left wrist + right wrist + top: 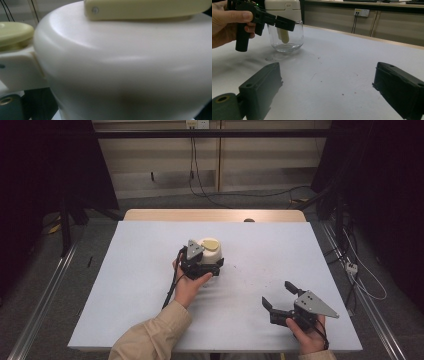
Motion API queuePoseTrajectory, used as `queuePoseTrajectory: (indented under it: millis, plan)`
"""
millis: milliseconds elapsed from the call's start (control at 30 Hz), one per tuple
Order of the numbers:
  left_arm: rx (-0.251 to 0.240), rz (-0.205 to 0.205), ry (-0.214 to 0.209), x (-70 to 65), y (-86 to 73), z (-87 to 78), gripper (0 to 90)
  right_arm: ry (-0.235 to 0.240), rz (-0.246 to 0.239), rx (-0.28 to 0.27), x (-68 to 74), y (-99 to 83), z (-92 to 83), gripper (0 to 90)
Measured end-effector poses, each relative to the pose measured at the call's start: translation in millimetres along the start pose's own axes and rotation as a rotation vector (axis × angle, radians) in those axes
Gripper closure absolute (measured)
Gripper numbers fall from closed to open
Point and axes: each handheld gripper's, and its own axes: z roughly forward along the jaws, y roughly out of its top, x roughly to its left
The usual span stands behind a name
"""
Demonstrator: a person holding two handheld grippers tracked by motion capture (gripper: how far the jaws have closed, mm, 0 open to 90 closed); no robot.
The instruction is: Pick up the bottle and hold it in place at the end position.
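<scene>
High view: the left gripper (204, 265) is held near the middle of the pale blue table (140, 270), pressed up against a jar (210, 251) with a clear glass body, a white lid and a pale yellow flap on top. The jar stands upright just beyond this gripper, its near side partly covered by the grey three-cornered plate. The person's left hand (189, 287) grips the handle, a beige sleeve (150, 335) behind it.

Left gripper view: the white lid (125, 70) stands directly ahead of the camera at very close range, with the yellow flap (147, 8) lying across its top. The jaws are hidden here, so this view does not settle their spacing.

Right gripper view: the left gripper (284, 23) shows far off to the upper left, one black jaw crossing in front of the jar (285, 37) at the height of the lid's lower edge. Whether it actually clamps the jar cannot be told.

The right gripper (327, 85) rests low over bare table, well apart from the jar, which lies ahead of it and to its left. Its two jaws stand wide apart with nothing between them. In the high view it (280, 299) sits near the table's front edge, held by the right hand (310, 332).
</scene>
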Motion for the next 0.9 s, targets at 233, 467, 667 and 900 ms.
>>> queuePoseTrajectory:
  millis: [233, 467, 667, 900]
  plan:
    - [0.015, 0.011, 0.006, -1.3, 1.7, 3.5, 5.1, 0.0, -0.002, 0.0, -0.1, 0.0, -0.2, 6.7]
    - [0.016, 0.033, 0.014, -5.2, 5.5, 8.3, 5.1, -0.001, -0.002, -0.001, -0.3, 0.0, -0.8, 6.7]
    - [0.018, 0.034, 0.015, -6.3, 4.3, 12.8, 5.1, 0.001, -0.003, -0.002, -0.2, 0.1, -0.7, 6.7]
    - [0.016, 0.027, 0.015, -5.0, 2.3, 16.0, 5.1, 0.001, -0.003, 0.0, -0.2, 0.1, -0.6, 6.7]
